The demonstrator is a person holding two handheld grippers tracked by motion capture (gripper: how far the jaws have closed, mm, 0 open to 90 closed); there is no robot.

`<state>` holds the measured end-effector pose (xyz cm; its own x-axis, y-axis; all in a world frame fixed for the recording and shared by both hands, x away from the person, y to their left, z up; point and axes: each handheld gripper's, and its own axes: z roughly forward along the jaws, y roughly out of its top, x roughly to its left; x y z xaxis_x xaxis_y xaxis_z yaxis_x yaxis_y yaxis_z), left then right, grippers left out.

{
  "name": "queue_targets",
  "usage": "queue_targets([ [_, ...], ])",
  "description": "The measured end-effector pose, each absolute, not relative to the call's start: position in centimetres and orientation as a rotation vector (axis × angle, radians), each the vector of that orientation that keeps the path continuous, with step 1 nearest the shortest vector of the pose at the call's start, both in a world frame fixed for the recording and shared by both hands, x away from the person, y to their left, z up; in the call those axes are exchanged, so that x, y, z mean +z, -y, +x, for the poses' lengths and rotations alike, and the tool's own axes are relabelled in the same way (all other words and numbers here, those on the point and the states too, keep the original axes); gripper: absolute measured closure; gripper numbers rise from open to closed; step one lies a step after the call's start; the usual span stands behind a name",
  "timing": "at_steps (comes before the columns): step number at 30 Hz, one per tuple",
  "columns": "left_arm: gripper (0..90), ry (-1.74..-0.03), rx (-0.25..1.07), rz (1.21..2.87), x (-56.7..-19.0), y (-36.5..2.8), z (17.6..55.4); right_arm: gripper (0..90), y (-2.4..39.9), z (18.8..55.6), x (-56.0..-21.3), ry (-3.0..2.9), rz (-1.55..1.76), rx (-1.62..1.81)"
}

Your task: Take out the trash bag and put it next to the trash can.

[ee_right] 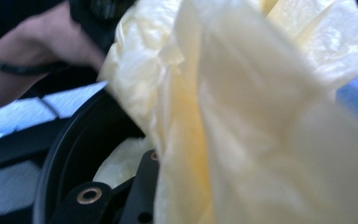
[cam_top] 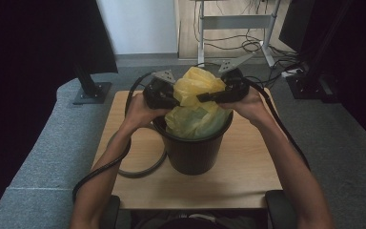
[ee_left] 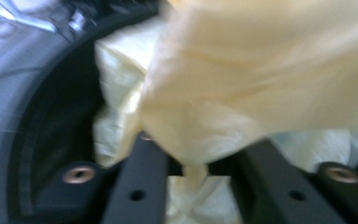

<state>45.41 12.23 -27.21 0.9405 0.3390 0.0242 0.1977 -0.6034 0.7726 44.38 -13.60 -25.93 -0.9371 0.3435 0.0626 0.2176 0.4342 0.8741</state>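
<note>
A: A small wooden table [cam_top: 248, 181] stands on grey carpet, with desk legs and loose cables on the floor behind it. What is on it?

B: A black waste bin [cam_top: 193, 155] near the middle, and a yellow plastic bag [cam_top: 196, 102] sitting in it, its top bunched up above the rim. A grey cable loop [cam_top: 140, 167] lies on the table just beside the bin.

A: And the tools?

B: The left tool [cam_top: 164, 98] comes at the bag from one side, the right tool [cam_top: 219, 94] from the other, both above the rim. In the left gripper view a fold of the bag [ee_left: 191, 172] is pinched between the black jaws, so I read it as clamped on the plastic. In the right gripper view the bag [ee_right: 261, 116] drapes over the jaws; they look closed on the film too — though the film hides the pads.

A: The step, then?

B: Probably gathering the bag's mouth to lift it out or tie it. To do it well, each tool should hold several layers, not one thin edge — the film tears easily. Pull up evenly on both sides, slowly, so the bin stays put and does not rise with the bag.
</note>
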Motion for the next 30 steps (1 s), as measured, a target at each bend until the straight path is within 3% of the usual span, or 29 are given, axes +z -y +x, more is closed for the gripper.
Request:
queue_targets([
  [2,87.6,-0.387,0.206,2.163,-26.5,-12.8,45.3,77.9,13.2,44.4,-26.2,-2.610,0.475,1.484],
  [5,88.3,-0.369,0.179,2.119,-25.7,-13.2,45.1,76.1,12.4,44.3,-26.8,-2.676,0.434,1.378],
  [7,88.3,-0.351,0.158,2.104,-25.4,-13.1,44.9,68.8,11.8,44.3,-27.0,-2.697,0.410,1.334],
  [10,88.2,-0.306,0.101,2.084,-25.2,-12.5,44.6,35.8,10.7,44.4,-27.0,-2.677,0.422,1.291],
  [12,88.2,-0.259,0.062,2.079,-25.0,-11.7,44.5,21.1,9.8,44.5,-27.1,-2.654,0.428,1.291],
  [13,88.2,-0.238,0.052,2.083,-24.9,-11.2,44.4,18.7,9.4,44.5,-27.1,-2.658,0.420,1.293],
  [16,88.1,-0.196,0.043,2.101,-25.0,-10.2,44.1,24.1,8.6,44.4,-27.3,-2.661,0.392,1.304],
  [17,87.4,-0.197,0.065,2.127,-25.0,-9.9,44.1,51.6,8.1,44.2,-27.6,-2.677,0.330,1.285],
  [18,84.4,-0.197,0.065,2.127,-25.0,-9.9,44.1,51.6,8.1,44.2,-27.6,-2.677,0.330,1.285],
  [19,84.4,-0.213,0.089,2.130,-25.0,-10.1,44.1,58.8,8.1,44.1,-27.7,-2.664,0.313,1.278],
  [22,57.2,-0.276,0.144,2.118,-24.8,-11.1,44.2,75.1,8.9,44.2,-27.9,-2.636,0.336,1.282],
  [26,36.4,-0.315,0.075,2.095,-25.1,-12.9,44.5,78.7,10.1,44.3,-27.5,-2.600,0.383,1.317],
  [30,26.0,-0.327,-0.001,2.091,-26.2,-14.2,44.8,78.7,11.2,44.4,-27.2,-2.563,0.441,1.321],
])
